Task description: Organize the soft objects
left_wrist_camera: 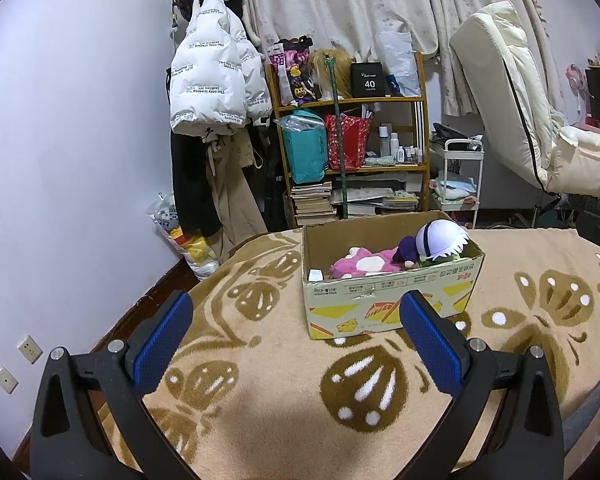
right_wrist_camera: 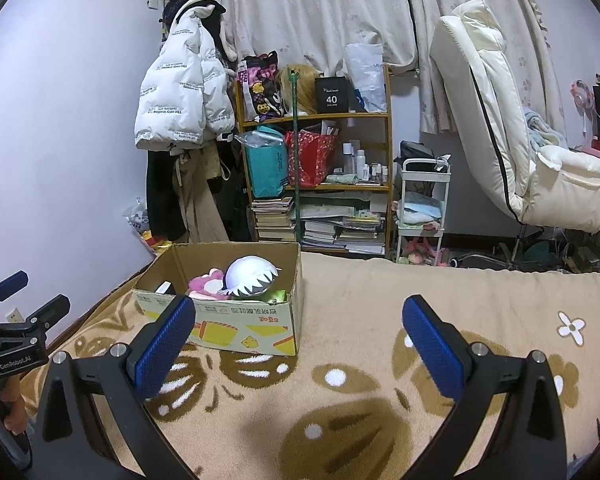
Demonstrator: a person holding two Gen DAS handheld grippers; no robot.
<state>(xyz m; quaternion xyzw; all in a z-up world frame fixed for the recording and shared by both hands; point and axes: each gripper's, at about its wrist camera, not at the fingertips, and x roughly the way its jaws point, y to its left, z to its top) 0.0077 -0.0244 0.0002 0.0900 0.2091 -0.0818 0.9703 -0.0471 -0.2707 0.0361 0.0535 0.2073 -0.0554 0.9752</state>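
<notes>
From the left wrist, the left gripper (left_wrist_camera: 296,330) gapes wide and empty over the fuzzy tan blanket (left_wrist_camera: 260,400); one cardboard box (left_wrist_camera: 384,300) ahead holds two plush toys, a pink one (left_wrist_camera: 364,264) and a white-haired doll (left_wrist_camera: 436,242). From the right wrist, the right gripper (right_wrist_camera: 298,338) is equally wide and empty, the box (open-topped) to its left.
</notes>
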